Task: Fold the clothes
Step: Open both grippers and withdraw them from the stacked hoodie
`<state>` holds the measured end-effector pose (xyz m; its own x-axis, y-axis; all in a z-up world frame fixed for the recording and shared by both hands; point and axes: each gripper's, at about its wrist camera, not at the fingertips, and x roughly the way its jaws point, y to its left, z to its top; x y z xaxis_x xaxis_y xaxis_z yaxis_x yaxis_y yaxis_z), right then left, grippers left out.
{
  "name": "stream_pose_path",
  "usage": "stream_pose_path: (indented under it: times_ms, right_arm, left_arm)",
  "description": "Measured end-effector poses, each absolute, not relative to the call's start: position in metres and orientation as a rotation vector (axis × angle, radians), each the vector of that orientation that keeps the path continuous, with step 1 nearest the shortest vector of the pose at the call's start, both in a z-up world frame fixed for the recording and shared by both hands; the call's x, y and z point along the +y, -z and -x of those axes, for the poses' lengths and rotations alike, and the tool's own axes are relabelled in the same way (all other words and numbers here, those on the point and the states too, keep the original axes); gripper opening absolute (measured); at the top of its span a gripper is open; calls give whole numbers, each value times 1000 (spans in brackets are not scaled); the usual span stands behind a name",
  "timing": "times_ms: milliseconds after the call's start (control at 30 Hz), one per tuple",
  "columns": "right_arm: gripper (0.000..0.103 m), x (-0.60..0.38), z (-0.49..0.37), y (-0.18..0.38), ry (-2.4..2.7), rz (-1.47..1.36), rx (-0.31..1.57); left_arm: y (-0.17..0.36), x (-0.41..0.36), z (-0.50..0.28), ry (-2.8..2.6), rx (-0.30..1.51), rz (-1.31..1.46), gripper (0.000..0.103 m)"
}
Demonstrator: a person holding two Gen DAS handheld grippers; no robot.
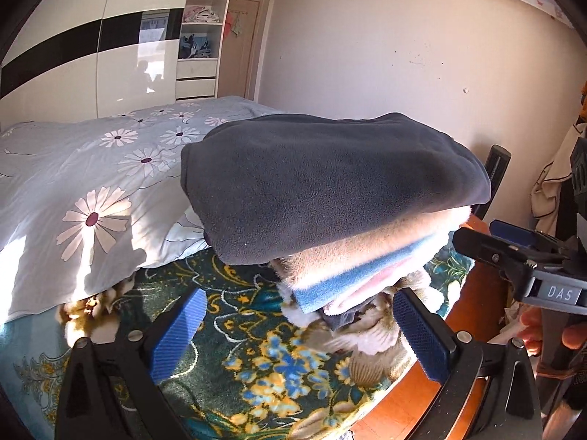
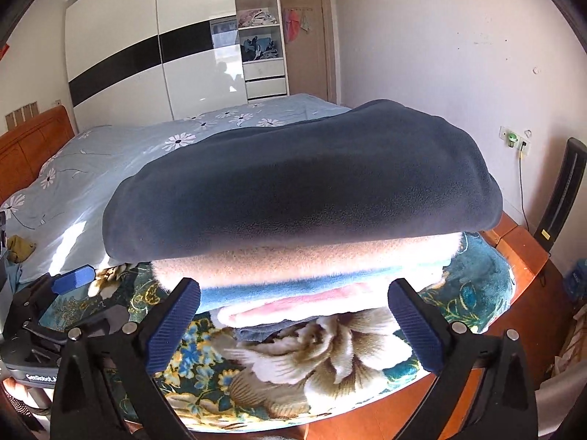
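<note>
A stack of folded clothes sits on the floral blanket (image 1: 238, 348) at the foot of the bed. A dark grey fleece (image 1: 323, 183) lies on top, also seen in the right wrist view (image 2: 304, 183). Under it is a folded cream, blue and pink garment (image 1: 352, 267), shown too in the right wrist view (image 2: 293, 278). My left gripper (image 1: 301, 333) is open and empty, just in front of the stack. My right gripper (image 2: 293, 326) is open and empty, its fingers either side of the stack's lower front edge. The right gripper also shows in the left wrist view (image 1: 513, 253).
A light blue daisy duvet (image 1: 91, 168) covers the rest of the bed. The orange wooden bed frame (image 2: 521, 256) runs along the right edge. A black chair (image 2: 561, 190) stands by the wall. A wardrobe (image 2: 146, 55) with open shelves stands at the back.
</note>
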<state>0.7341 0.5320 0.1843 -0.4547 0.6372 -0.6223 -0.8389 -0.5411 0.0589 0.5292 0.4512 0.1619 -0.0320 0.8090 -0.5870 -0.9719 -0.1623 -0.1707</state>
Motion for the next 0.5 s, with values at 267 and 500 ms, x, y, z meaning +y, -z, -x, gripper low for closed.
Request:
stream_pose_path:
  times_ms: [267,500]
  right_arm:
    - [102,500,-723,-172,-2000,708,405]
    - [102,478,-717,-162,-1997,748,399]
  left_arm:
    - [-161,434,-529,-1684,315,682,103]
    - [-146,426,-522,-1720,313,769,103]
